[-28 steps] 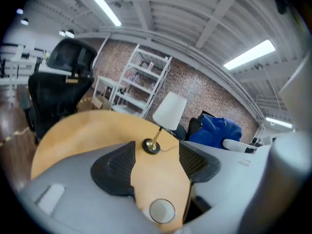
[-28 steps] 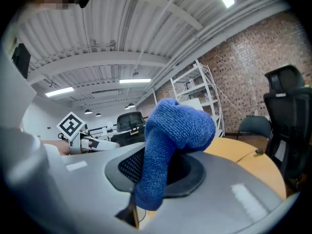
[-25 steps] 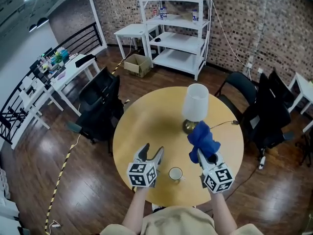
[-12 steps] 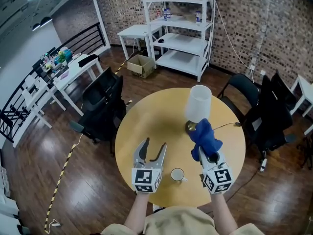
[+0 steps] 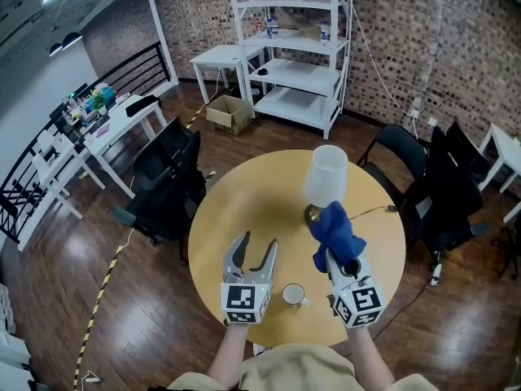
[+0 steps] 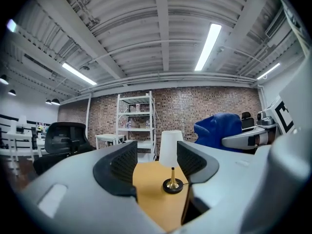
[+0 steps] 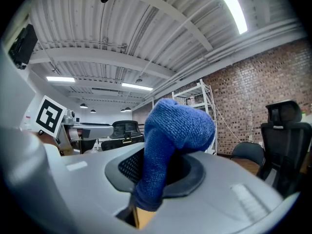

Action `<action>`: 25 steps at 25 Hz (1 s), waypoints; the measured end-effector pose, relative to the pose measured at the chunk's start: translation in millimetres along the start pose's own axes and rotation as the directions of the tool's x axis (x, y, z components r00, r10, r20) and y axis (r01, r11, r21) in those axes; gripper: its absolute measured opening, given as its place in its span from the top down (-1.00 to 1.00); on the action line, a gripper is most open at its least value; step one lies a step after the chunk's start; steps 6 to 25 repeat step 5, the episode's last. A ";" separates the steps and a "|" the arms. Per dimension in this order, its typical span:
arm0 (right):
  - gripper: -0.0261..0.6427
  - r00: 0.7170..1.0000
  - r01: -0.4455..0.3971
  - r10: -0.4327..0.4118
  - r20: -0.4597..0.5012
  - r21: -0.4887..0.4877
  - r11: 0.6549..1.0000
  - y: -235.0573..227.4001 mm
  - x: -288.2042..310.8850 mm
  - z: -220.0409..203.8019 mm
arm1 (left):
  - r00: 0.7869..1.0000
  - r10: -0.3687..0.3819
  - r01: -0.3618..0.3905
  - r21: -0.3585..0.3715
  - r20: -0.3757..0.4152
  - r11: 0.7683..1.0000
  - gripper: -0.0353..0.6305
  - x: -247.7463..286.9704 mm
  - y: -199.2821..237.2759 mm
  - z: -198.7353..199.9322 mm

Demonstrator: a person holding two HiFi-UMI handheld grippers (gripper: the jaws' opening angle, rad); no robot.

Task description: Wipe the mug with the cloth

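- The only print close enough to make out is the black-and-white square marker on the cube of each claw; it carries no letters or words.
- The bottles on the white shelf unit [image 5: 297,47] beyond the far edge of the bench have labels, but they are too small to read.
- Your left claw [image 5: 256,249] hangs over the near left part of the round yellow bench [image 5: 244,210]. Its jaws are spread wide and are closing at this moment.
- Nothing lies between those jaws. In the left gripper view you see only bare bench top through the gap, with the lamp [image 6: 170,162] standing well beyond it.
- Your right claw [image 5: 342,261] is over the near right part of the bench, jaws pinched on the blue cloth [image 5: 335,230].
- In the right gripper view the cloth is clamped low between the pads. It bunches up in a rounded wad above and ahead of them.
- From the head view the wad of cloth reaches toward the brass foot of the lamp, which stands at the middle of the bench's right half.
- The mug [image 5: 292,293] stands upright on the bench close to the near edge, between your two claws. It is just right of the left claw's cube, and neither claw touches it.
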State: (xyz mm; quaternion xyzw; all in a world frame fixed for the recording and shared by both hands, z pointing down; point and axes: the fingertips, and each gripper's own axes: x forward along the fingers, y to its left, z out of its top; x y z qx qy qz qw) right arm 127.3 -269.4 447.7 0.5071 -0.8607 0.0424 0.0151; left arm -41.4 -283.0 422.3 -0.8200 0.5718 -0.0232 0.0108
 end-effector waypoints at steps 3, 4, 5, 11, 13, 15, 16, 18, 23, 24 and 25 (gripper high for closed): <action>0.67 1.000 0.005 -0.005 0.001 -0.001 1.000 -0.6 0.4 0.3 | 1.000 -0.008 0.008 -0.004 0.006 1.000 0.18 2.7 -0.4 2.1; 0.67 1.000 0.007 -0.007 0.001 -0.001 1.000 -1.2 0.6 0.4 | 1.000 -0.009 0.009 -0.005 0.007 1.000 0.18 3.4 -0.2 2.4; 0.67 1.000 0.008 -0.008 0.002 -0.001 1.000 -1.8 0.7 0.6 | 1.000 -0.009 0.010 -0.007 0.008 1.000 0.18 4.1 0.2 2.8; 0.67 1.000 0.008 -0.008 0.002 -0.001 1.000 -1.8 0.7 0.6 | 1.000 -0.009 0.010 -0.007 0.008 1.000 0.18 4.1 0.2 2.8; 0.67 1.000 0.008 -0.008 0.002 -0.001 1.000 -1.8 0.7 0.6 | 1.000 -0.009 0.010 -0.007 0.008 1.000 0.18 4.1 0.2 2.8; 0.67 1.000 0.008 -0.008 0.002 -0.001 1.000 -1.8 0.7 0.6 | 1.000 -0.009 0.010 -0.007 0.008 1.000 0.18 4.1 0.2 2.8; 0.67 1.000 0.008 -0.008 0.002 -0.001 1.000 -1.8 0.7 0.6 | 1.000 -0.009 0.010 -0.007 0.008 1.000 0.18 4.1 0.2 2.8; 0.67 1.000 0.008 -0.008 0.002 -0.001 1.000 -1.8 0.7 0.6 | 1.000 -0.009 0.010 -0.007 0.008 1.000 0.18 4.1 0.2 2.8; 0.67 1.000 0.008 -0.008 0.002 -0.001 1.000 -1.8 0.7 0.6 | 1.000 -0.009 0.010 -0.007 0.008 1.000 0.18 4.1 0.2 2.8; 0.67 1.000 0.008 -0.008 0.002 -0.001 1.000 -1.8 0.7 0.6 | 1.000 -0.009 0.010 -0.007 0.008 1.000 0.18 4.1 0.2 2.8; 0.67 1.000 0.008 -0.008 0.002 -0.001 1.000 -1.8 0.7 0.6 | 1.000 -0.009 0.010 -0.007 0.008 1.000 0.18 4.1 0.2 2.8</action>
